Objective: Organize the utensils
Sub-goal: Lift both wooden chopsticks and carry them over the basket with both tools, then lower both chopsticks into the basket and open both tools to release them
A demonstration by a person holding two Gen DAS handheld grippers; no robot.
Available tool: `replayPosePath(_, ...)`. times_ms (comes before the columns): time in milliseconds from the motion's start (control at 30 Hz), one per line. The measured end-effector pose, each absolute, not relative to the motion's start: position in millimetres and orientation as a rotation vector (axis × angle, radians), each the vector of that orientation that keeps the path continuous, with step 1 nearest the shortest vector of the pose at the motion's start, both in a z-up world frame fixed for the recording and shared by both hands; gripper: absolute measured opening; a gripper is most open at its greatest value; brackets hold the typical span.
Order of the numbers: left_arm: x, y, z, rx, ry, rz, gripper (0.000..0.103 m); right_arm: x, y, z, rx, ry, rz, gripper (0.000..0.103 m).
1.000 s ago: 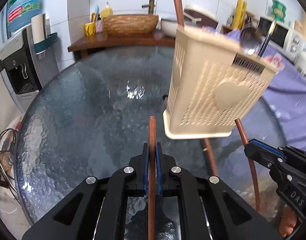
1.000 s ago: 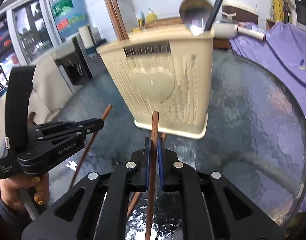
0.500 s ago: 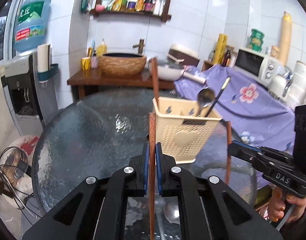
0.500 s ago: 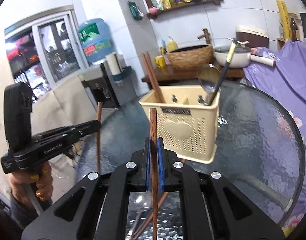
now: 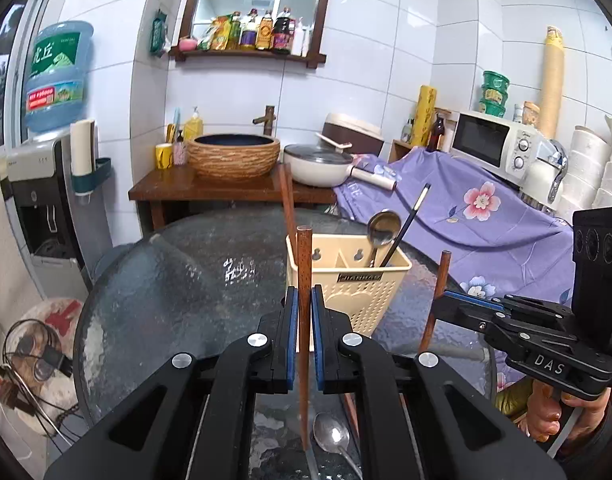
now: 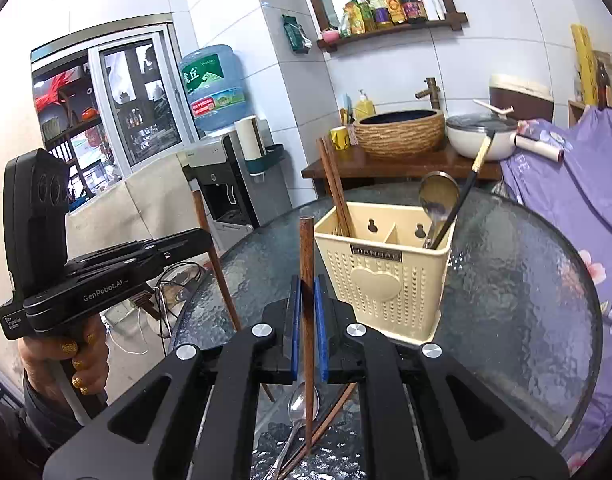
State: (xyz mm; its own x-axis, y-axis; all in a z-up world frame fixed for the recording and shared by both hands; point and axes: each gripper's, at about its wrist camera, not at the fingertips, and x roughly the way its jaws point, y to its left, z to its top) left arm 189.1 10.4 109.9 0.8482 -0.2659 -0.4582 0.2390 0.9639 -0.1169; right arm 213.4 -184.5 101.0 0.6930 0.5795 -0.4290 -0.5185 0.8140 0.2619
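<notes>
Wooden chopsticks are in transit: the left gripper (image 5: 303, 312) is clenched on one upright chopstick (image 5: 304, 264), the right gripper (image 6: 307, 304) on another (image 6: 306, 248), both raised over the near part of the glass table (image 6: 526, 280). Judged next move: carry each stick above the caddy's (image 6: 390, 280) left compartment, align it vertically, lower, then release. Count, near to far: one spoon (image 6: 302, 404) and at least one loose chopstick (image 6: 334, 408) on the table; two held sticks; one caddy mid-table holding two chopsticks (image 6: 336, 188) left, one ladle (image 6: 438, 196) and one black-handled utensil (image 6: 462, 196) right.
</notes>
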Motion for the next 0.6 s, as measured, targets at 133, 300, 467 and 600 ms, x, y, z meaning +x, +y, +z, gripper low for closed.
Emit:
replayPosePath(133,189,10,119,-0.056,0.466,-0.271,0.007,215,-186,111,0.119,0.508,0.633,0.008)
replayPosePath(300,193,7,134,-0.051,0.444,-0.285,0.007,218,-183,130,0.089,0.475,0.640,0.008)
replayPosePath(467,198,-2,165,-0.026,0.381,-0.283,0.007,226,-179,167,0.031,0.407,0.618,0.008)
replayPosePath(600,206,-11,198,-0.005,0.319,-0.283,0.007,240,-180,203,0.007,0.358,0.592,0.008)
